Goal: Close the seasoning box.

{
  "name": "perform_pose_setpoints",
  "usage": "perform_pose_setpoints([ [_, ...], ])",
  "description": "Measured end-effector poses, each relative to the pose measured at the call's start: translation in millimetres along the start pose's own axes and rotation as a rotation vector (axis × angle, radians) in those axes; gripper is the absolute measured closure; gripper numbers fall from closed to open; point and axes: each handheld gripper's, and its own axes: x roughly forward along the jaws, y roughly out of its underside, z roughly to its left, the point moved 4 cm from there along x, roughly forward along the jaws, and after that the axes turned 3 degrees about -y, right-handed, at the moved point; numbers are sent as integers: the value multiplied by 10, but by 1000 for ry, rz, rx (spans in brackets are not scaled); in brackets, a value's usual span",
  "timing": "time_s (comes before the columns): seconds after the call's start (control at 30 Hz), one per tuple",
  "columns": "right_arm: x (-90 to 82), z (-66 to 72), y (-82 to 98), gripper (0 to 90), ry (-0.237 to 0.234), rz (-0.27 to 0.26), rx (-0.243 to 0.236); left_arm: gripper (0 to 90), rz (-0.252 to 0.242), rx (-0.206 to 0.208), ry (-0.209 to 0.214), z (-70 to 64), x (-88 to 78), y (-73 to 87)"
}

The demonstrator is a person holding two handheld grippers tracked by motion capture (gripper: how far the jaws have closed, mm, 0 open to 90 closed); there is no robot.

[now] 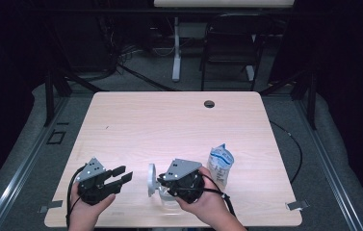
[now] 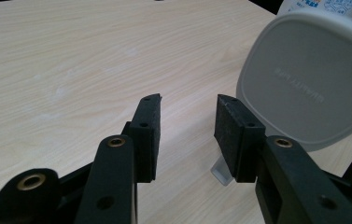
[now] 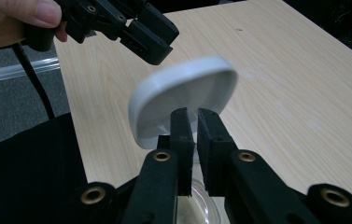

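From the high view I count two grippers on my side of the tabletop [image 1: 179,120], one in each hand. The left gripper [image 1: 122,174] sits near the front left, its two jaws standing apart with nothing between them. The right gripper [image 1: 160,180] is at front centre, pointing left, with one white lid [image 1: 151,179] standing on edge at its tip. Under it I make out one clear container [image 1: 168,198], just a pale outline on the wood. One blue-and-white pouch [image 1: 220,163] stands upright just right of the right gripper. The tabletop has one round cable hole [image 1: 209,103] near its far edge.

In the left gripper view, the left gripper [image 2: 188,130] shows two black pads with a wide gap and bare wood behind it. The one lid [image 2: 304,79] stands tilted to the right, close to the right-hand pad but not between the two. A corner of the pouch [image 2: 325,7] peeks over the lid's top.

In the right gripper view, the right gripper [image 3: 195,135] has its two jaws nearly together, a narrow slot between them, pinching the near rim of the lid [image 3: 183,98], which is lifted clear of the tabletop and slightly blurred. Beneath the jaws I see the rim of the clear container [image 3: 206,210]. The left gripper [image 3: 150,35] hangs at upper left, held by a hand [image 3: 19,21].
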Motion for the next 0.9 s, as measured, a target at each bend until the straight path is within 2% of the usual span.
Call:
perform_pose_setpoints([
  [0.17,15,7,5,805,6,5,-5,615,4,4,-1,10,0,7],
  [0.7,-76,-70,56,509,50,-24,35,582,-4,-7,-21,51,-19,13],
  [0.9,-109,-127,133,481,71,-37,71,578,-6,-8,-24,61,-9,21],
])
